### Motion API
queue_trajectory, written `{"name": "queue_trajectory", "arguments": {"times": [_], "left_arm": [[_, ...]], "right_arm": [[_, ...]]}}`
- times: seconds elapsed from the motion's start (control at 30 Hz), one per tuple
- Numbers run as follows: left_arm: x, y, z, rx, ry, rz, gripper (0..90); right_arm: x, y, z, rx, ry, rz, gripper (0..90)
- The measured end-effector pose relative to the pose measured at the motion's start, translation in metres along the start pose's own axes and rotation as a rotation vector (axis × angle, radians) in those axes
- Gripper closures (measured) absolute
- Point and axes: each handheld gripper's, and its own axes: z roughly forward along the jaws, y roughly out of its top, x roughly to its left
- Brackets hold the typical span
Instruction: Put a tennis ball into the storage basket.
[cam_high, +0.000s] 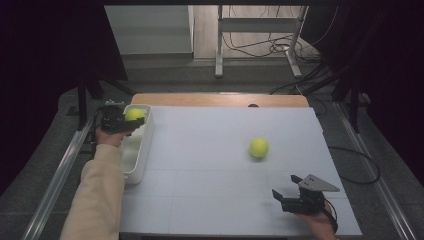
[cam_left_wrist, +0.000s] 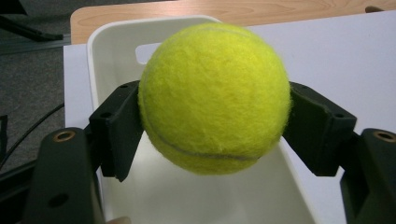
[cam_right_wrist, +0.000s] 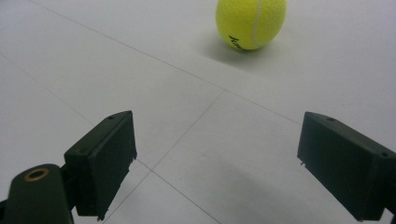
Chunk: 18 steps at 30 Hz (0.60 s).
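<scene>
Left gripper (cam_high: 131, 121) clamps ball (cam_left_wrist: 215, 98) above white bin (cam_high: 142, 152) at table's left edge, poised for drop inside; second ball (cam_high: 259, 147) lies mid-table; right gripper (cam_high: 283, 189), jaws apart, empty, faces it for next pick

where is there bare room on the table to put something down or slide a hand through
Most of the white table is bare: the wide stretch between the white bin and the loose tennis ball, and the near edge left of the right gripper. It is crowded at the bin's far end, where the left gripper holds a second ball over it.
</scene>
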Motion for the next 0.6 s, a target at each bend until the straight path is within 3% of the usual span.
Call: {"name": "queue_trajectory", "arguments": {"times": [0.43, 0.6], "left_arm": [[0.0035, -0.0011, -0.0016, 0.000, 0.015, -0.002, 25.6], [0.0015, -0.0001, -0.0057, -0.040, 0.008, 0.000, 17.8]], "right_arm": [[0.0001, 0.0000, 0.0001, 0.001, 0.000, -0.001, 12.0], [0.0002, 0.0000, 0.0000, 0.001, 0.000, -0.002, 12.0]]}}
